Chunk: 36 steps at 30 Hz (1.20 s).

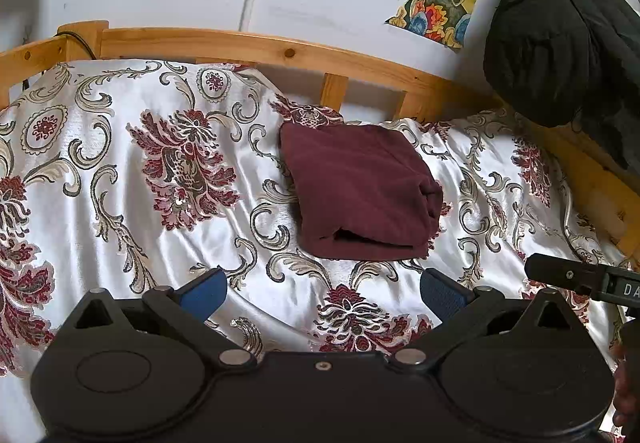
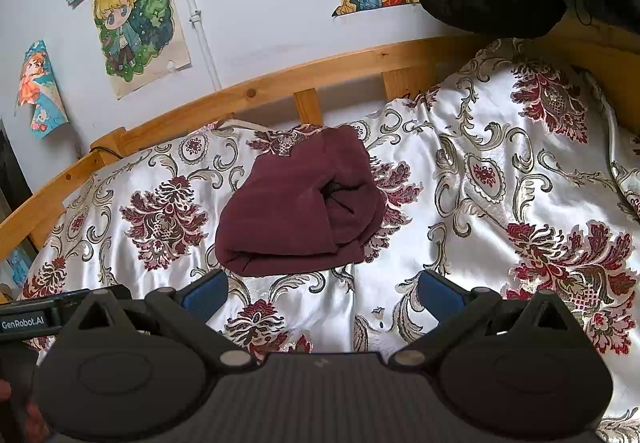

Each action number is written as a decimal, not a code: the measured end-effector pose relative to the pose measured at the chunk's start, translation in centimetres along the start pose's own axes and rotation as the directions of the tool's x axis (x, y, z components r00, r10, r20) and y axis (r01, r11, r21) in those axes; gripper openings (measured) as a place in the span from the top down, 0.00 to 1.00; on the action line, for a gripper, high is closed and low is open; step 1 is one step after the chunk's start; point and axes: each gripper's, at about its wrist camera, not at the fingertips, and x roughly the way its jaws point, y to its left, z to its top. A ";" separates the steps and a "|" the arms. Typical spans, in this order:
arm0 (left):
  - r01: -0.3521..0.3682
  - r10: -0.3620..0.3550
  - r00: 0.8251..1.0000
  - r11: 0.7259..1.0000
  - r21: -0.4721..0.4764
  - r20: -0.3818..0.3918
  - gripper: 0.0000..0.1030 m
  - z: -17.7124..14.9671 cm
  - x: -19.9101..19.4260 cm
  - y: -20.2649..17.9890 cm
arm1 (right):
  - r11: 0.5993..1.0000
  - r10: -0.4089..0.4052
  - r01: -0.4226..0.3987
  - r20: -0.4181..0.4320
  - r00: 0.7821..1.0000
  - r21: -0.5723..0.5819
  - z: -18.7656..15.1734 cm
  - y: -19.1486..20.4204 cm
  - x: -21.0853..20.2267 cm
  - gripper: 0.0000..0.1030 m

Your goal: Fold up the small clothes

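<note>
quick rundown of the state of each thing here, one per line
maroon garment: folded into a compact bundle, lying on the bedspread
bedspread: spread over the bed, wrinkled
left gripper: open, empty, short of the garment
right gripper: open, empty
black coat: hanging by the bed rail

Both tools are matte black plastic, each with two round housings, silver pivot pins and linkage arms ending in blue textured pads (image 1: pixel 206 289). The left gripper (image 1: pixel 324 291) has a smooth body with one central screw. The right gripper (image 2: pixel 322 293) has a ribbed body, and white "GenRobot.AI" lettering shows beside it.
</note>
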 end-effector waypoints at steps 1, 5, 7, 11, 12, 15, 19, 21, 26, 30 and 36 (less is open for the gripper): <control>0.002 -0.002 1.000 1.000 0.001 -0.004 0.01 0.0 0.1 0.0 | 1.000 0.000 0.000 0.000 1.000 0.000 0.0 0.0 0.0 0.00; 0.020 -0.021 1.000 1.000 -0.013 -0.004 0.01 0.2 -0.1 -0.1 | 1.000 0.001 -0.001 -0.002 1.000 0.001 0.0 0.0 0.0 0.00; -0.003 0.003 1.000 1.000 -0.016 0.008 0.01 0.5 -0.2 -0.2 | 1.000 0.001 -0.001 -0.001 1.000 0.002 -0.1 0.0 0.0 0.00; -0.112 0.111 0.993 0.994 0.011 0.028 0.01 0.6 -0.5 -0.9 | 1.000 0.000 0.000 -0.001 1.000 0.003 0.0 0.0 0.0 0.00; -0.133 0.132 0.991 0.991 0.021 0.037 0.01 0.5 -0.6 -1.1 | 1.000 0.000 0.000 0.000 1.000 0.003 0.0 0.0 0.0 0.00; -0.161 0.159 0.985 0.987 0.029 0.062 0.01 0.7 -0.8 -1.0 | 1.000 0.000 0.000 -0.001 1.000 0.004 -0.1 0.0 0.0 0.00; -0.195 0.192 0.979 0.980 0.045 0.063 0.01 0.8 -0.7 -1.2 | 1.000 0.000 0.000 -0.001 1.000 0.005 -0.1 0.0 0.0 0.00; -0.194 0.192 0.980 0.980 0.046 0.060 0.01 0.8 -0.8 -1.1 | 1.000 0.000 0.000 -0.001 1.000 0.006 -0.1 0.0 0.0 0.00; -0.197 0.193 0.979 0.979 0.058 0.061 0.01 0.7 -0.6 -1.1 | 1.000 0.000 0.000 -0.003 1.000 0.007 -0.1 0.0 0.0 0.00; -0.193 0.190 0.980 0.980 0.051 0.060 0.01 0.7 -0.7 -1.1 | 1.000 -0.001 0.001 -0.005 1.000 0.012 -0.2 0.1 0.0 0.00; -0.187 0.185 0.981 0.982 0.033 0.057 0.01 0.8 -0.7 -1.0 | 1.000 -0.004 0.004 -0.007 1.000 0.019 -0.2 0.0 0.1 0.00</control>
